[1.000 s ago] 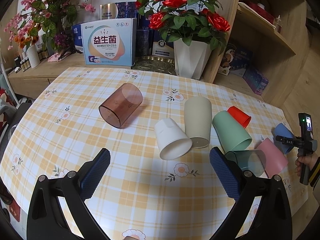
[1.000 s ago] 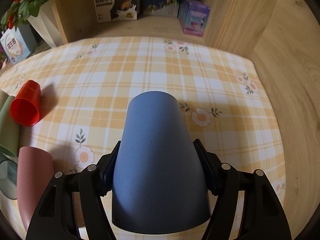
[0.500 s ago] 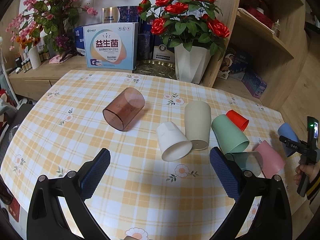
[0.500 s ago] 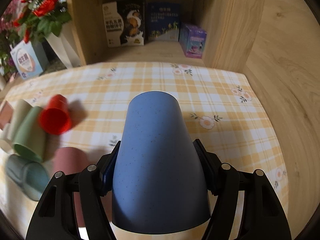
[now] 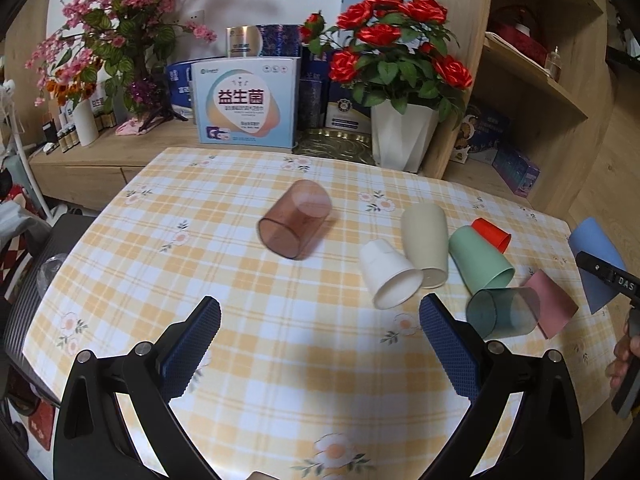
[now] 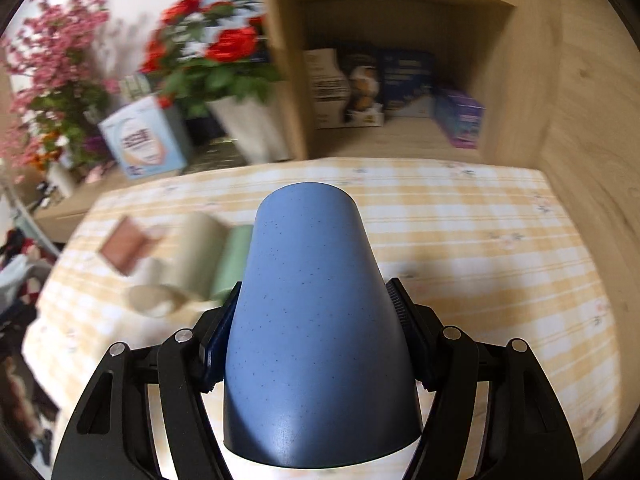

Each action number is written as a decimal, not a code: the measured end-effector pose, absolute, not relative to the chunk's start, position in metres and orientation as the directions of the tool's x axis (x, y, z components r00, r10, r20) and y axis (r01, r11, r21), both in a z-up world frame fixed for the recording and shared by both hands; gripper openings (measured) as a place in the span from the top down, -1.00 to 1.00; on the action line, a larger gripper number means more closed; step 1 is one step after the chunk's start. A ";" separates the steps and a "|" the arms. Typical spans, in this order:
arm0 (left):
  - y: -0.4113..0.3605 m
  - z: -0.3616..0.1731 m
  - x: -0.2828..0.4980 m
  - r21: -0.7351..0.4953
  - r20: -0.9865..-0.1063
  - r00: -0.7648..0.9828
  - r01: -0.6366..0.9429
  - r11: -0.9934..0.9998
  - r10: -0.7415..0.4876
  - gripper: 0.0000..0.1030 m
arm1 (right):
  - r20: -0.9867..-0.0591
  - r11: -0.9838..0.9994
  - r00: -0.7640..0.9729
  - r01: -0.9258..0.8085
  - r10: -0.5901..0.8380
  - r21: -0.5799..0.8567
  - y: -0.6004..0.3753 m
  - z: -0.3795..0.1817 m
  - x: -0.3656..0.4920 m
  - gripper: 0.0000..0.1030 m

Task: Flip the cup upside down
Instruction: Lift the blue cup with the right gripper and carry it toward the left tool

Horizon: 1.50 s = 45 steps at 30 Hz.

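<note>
**Blue cup clamped in the right claw above the checked table**

The right gripper [image 6: 316, 344] has its two pads pressed against the sides of the blue cup [image 6: 320, 328]. The cup's closed base points forward, away from the claw, and its open rim sits back near the camera. From the left wrist view the same cup [image 5: 596, 264] shows at the far right, held off the table edge.

The left gripper [image 5: 320, 344] hangs over the table with its jaws spread wide and nothing between them.

Below and ahead of both claws lies a table [image 5: 280, 360] under a yellow-and-white checked cloth with small flower prints. Ahead of the left claw a brown clear cup [image 5: 296, 220] lies on its side. Further right sits a cluster on their sides: a white cup [image 5: 390, 274], a beige cup [image 5: 426, 244], a green cup [image 5: 480, 260], a small red cup [image 5: 491, 234], a grey clear cup [image 5: 502, 312] and a pink cup [image 5: 552, 304].

Past the table stands a low wooden sideboard [image 5: 100, 156] with a light-blue box [image 5: 246, 106], pink blossoms [image 5: 108, 40] and red roses [image 5: 392, 48] in a white pot. To the right rises a wooden shelf unit [image 5: 536, 92] holding boxes. The right wrist view is motion-blurred.
</note>
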State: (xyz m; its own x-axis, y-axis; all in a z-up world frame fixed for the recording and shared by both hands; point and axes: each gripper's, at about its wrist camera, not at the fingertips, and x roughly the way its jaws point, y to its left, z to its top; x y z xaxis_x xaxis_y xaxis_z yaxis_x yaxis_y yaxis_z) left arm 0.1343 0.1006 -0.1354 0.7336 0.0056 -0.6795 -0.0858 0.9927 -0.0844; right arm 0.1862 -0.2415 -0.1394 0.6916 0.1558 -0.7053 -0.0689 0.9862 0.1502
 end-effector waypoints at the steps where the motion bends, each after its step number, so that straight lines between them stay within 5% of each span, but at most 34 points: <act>1: 0.105 -0.135 0.131 -0.087 -0.678 0.735 -0.088 0.992 0.006 -0.89 | -0.702 0.983 0.690 -0.088 0.178 0.163 -0.229 -0.138 0.182 -0.30; 18: 0.176 -0.149 0.100 -0.091 -0.708 0.703 -0.190 0.978 0.071 -0.89 | -0.800 0.953 0.520 -0.196 0.300 0.231 -0.070 -0.223 0.151 -0.30; 45: 0.167 -0.159 0.106 -0.113 -0.743 0.668 -0.190 0.975 0.044 -0.89 | -0.841 0.937 0.424 -0.242 0.336 0.253 -0.056 -0.256 0.149 -0.31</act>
